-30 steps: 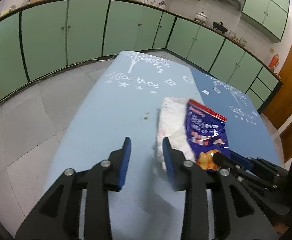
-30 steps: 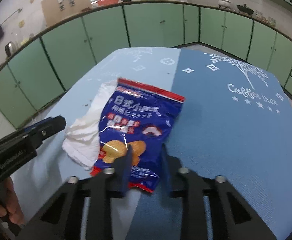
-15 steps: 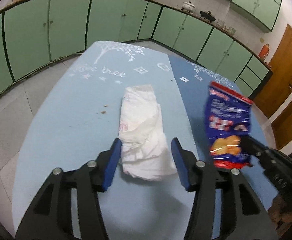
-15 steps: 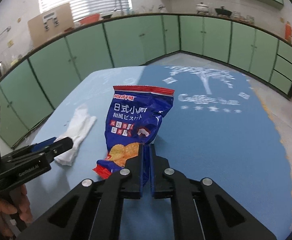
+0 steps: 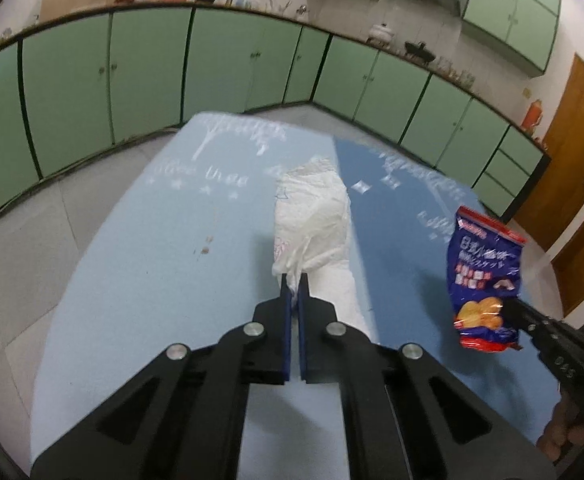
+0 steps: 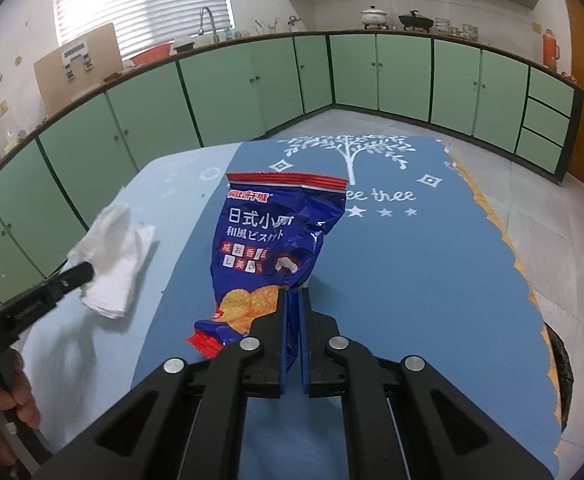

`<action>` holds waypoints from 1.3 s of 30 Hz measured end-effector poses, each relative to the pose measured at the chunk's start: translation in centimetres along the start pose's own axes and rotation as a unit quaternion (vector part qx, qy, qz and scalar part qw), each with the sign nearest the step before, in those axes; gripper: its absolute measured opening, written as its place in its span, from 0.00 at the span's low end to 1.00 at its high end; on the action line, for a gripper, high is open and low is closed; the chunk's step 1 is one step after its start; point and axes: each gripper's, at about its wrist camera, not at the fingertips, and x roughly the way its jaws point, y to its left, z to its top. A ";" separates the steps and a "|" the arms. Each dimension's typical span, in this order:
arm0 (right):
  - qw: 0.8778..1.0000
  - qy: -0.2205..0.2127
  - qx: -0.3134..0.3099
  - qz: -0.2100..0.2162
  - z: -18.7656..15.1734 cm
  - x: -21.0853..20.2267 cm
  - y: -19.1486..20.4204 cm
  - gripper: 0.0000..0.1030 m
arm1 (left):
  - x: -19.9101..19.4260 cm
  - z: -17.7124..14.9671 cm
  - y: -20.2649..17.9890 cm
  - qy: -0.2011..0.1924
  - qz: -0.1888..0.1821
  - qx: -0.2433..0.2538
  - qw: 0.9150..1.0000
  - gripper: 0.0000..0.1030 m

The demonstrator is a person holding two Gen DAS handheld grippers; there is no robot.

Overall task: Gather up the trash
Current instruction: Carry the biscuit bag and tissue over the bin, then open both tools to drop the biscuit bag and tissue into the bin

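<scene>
A crumpled white tissue (image 5: 314, 216) lies on the blue table mat; my left gripper (image 5: 293, 280) is shut on its near edge and has it pinched up. It also shows in the right wrist view (image 6: 112, 256), with the left gripper (image 6: 82, 272) at its edge. My right gripper (image 6: 292, 294) is shut on the lower part of a blue snack bag (image 6: 272, 240) and holds it upright above the mat. In the left wrist view the snack bag (image 5: 484, 272) hangs at the right, held by the right gripper (image 5: 512, 308).
The table has a light blue mat half (image 5: 152, 260) and a dark blue half (image 6: 412, 272) with white tree print. A few crumbs (image 5: 206, 246) lie on the light half. Green cabinets (image 6: 372, 76) line the walls. A wooden door (image 5: 572, 160) is at the right.
My left gripper closed on the tissue's near edge and lifted it a little. My right gripper kept the snack bag raised and moved it further right, away from the tissue.
</scene>
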 end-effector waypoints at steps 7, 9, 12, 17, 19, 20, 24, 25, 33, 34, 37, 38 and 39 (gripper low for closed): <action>0.999 -0.023 0.022 -0.014 0.2 -2.7 -2.7 0.05 | -2.4 0.9 -3.6 -0.019 -0.034 0.025 0.999 0.01; 0.999 -0.030 0.030 -0.020 0.2 -3.6 -3.7 0.05 | -2.8 1.0 -5.3 -0.022 -0.049 0.037 0.998 0.01; 0.998 -0.039 0.045 -0.034 -0.1 -5.2 -5.8 0.05 | -3.0 0.7 -8.3 -0.021 -0.074 0.054 0.996 0.01; 0.994 -0.053 0.066 -0.066 -1.0 -8.0 -9.7 0.05 | -3.0 -0.5 -14.0 -0.016 -0.119 0.088 0.989 0.01; 0.992 -0.058 0.078 -0.082 -1.6 -9.2 -11.7 0.05 | -2.7 -1.0 -16.3 -0.013 -0.136 0.101 0.985 0.01; 0.991 -0.059 0.083 -0.088 -1.8 -9.5 -12.4 0.05 | -2.6 -1.5 -17.6 -0.011 -0.146 0.109 0.983 0.01; 0.985 -0.064 0.107 -0.121 -3.2 -11.8 -16.3 0.05 | -2.0 -3.0 -22.0 -0.002 -0.178 0.133 0.975 0.01; 0.983 -0.064 0.113 -0.130 -3.6 -12.4 -17.4 0.05 | -1.9 -3.4 -23.2 0.000 -0.185 0.140 0.973 0.01; 0.969 -0.068 0.150 -0.183 -5.9 -15.9 -23.8 0.05 | -0.5 -6.2 -31.5 0.019 -0.237 0.180 0.955 0.01; 0.968 -0.068 0.154 -0.188 -6.1 -16.1 -24.6 0.05 | -0.4 -6.5 -32.4 0.021 -0.241 0.183 0.953 0.01; 0.963 -0.063 0.165 -0.202 -6.9 -16.5 -26.5 0.05 | 0.5 -7.5 -35.1 0.030 -0.251 0.197 0.947 0.01; 0.962 -0.061 0.168 -0.206 -7.4 -16.6 -26.8 0.05 | 0.8 -7.6 -35.7 0.032 -0.252 0.200 0.946 0.01; 0.961 -0.059 0.172 -0.210 -7.7 -16.5 -27.4 0.05 | 1.3 -8.1 -36.8 0.035 -0.253 0.205 0.945 0.01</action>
